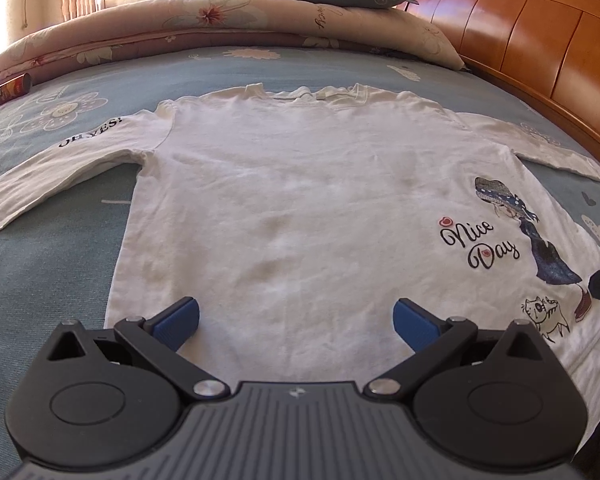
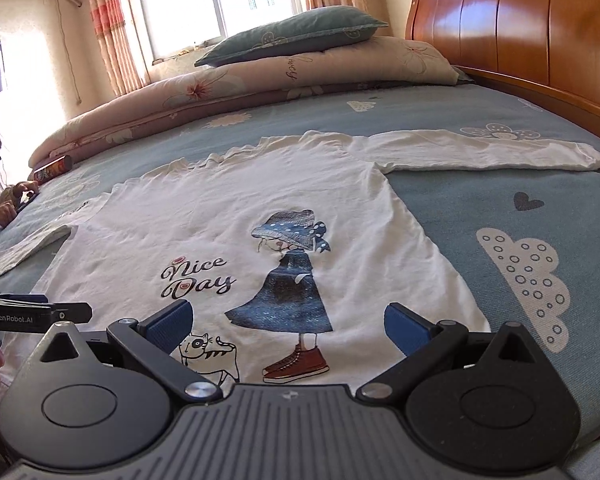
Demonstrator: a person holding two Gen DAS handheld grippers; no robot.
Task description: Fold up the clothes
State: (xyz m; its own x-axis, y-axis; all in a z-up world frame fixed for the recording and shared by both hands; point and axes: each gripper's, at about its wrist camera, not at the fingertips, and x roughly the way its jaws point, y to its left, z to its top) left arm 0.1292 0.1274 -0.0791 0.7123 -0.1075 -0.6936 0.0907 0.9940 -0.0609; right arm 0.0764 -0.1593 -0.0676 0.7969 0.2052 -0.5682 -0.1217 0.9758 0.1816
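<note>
White long-sleeved cotton shirt with girl print (image 1: 292, 184) lies flat on bed, just ahead of both tools. Left gripper (image 1: 296, 322) and right gripper (image 2: 288, 322) spread wide, empty. Fabric looks light, limp; pinch hem corners or sleeve cuffs.

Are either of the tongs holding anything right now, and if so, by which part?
Nothing is held. The left tongs and right tongs are both open above the flat white long-sleeved shirt.

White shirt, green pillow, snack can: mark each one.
white shirt (image 1: 300, 184), left wrist view, plain chest fabric.
green pillow (image 2: 296, 34), right wrist view, middle of its top face.
snack can (image 1: 10, 90), left wrist view, its side wall.
</note>
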